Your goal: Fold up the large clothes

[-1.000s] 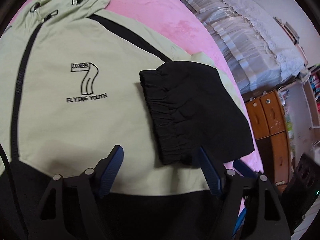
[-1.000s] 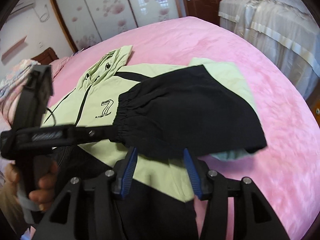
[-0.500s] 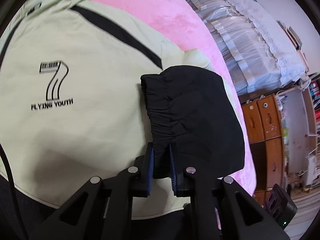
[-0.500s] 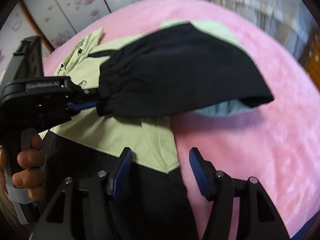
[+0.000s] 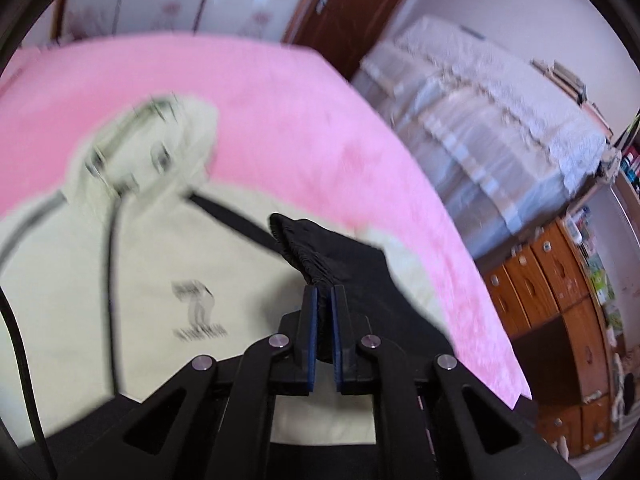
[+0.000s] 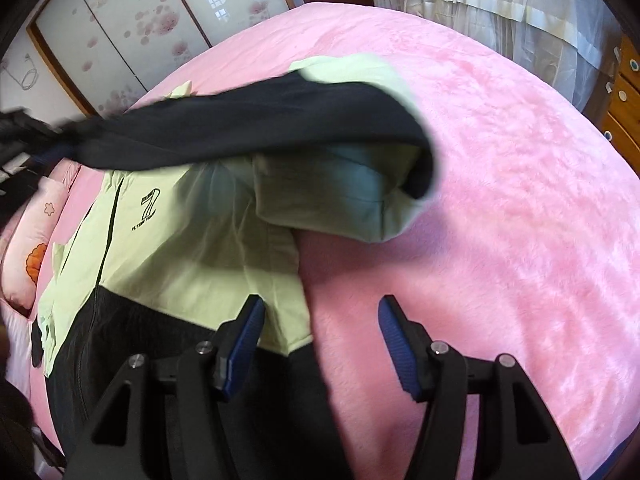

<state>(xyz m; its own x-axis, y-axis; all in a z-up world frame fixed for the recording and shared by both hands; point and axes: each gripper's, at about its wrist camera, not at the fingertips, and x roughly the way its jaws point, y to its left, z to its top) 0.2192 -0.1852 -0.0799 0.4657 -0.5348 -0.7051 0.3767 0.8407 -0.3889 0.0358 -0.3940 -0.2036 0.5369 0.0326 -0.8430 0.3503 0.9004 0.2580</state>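
- The pale green hooded jacket [image 6: 192, 240], of smooth woven cloth with a black lower panel, a black front zip and a printed outline "7" on the chest, lies face up and spread flat on the bed.
- Its black sleeve [image 6: 256, 128] ends in a gathered elastic cuff [image 5: 304, 252]; the sleeve is lifted off the jacket's body and stretched across it in the air, with a paler green lining showing under its shoulder end.
- The hood [image 5: 152, 152] is smeared by blur in the left wrist view, so its details are hard to read.
- The fluffy pink bed blanket [image 6: 500, 184] covers the whole bed; a pink pillow with a flower print [image 6: 36, 240] lies at the left edge.
- Around the bed stand sliding wardrobe doors with pink blossom patterns [image 6: 132, 20], white lace-trimmed curtains [image 5: 500, 120] and an orange-brown wooden chest of drawers [image 5: 560, 288].
- The left gripper [image 5: 324, 300] points downward at a slant, jaws pinched together on the cuff.
- The right gripper [image 6: 320, 320] tilts steeply down over the jacket's side edge, blue ribbed pads [image 6: 396, 344] standing apart with nothing held between them.
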